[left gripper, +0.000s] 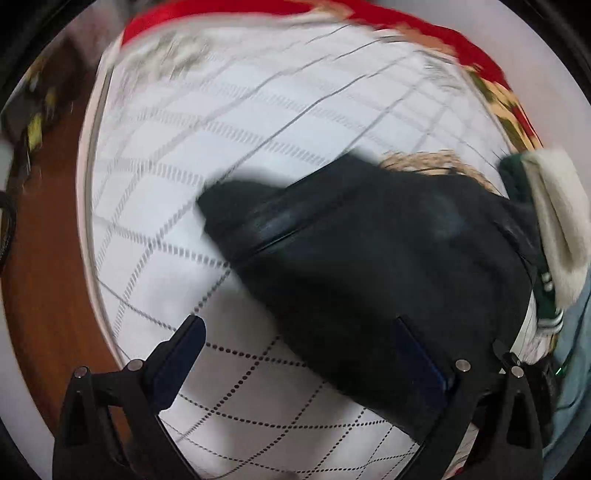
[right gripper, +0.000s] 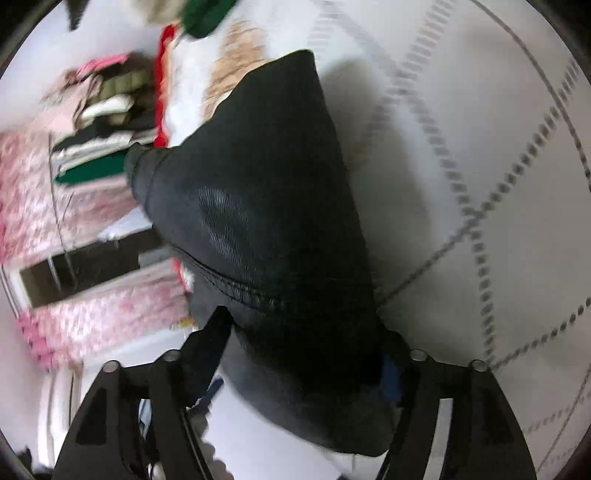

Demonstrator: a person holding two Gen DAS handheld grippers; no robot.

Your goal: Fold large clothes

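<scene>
Lying between the right gripper's point(right gripper: 306, 339) parted fingers: black garment point(right gripper: 266, 206).

Bare white quilted bed cover point(left gripper: 177, 206) lies open left of the black garment point(left gripper: 369, 266); a green-and-cream garment point(left gripper: 546, 221) crowds its right side; stacked folded clothes point(right gripper: 103, 129) block the left in the right wrist view.

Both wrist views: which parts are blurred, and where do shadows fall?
Left wrist view: the red blanket edge is smeared, and the black garment shadows the white quilted cover. Right wrist view: the pink bedding is smeared; the garment's stitched seam stays sharp.
</scene>
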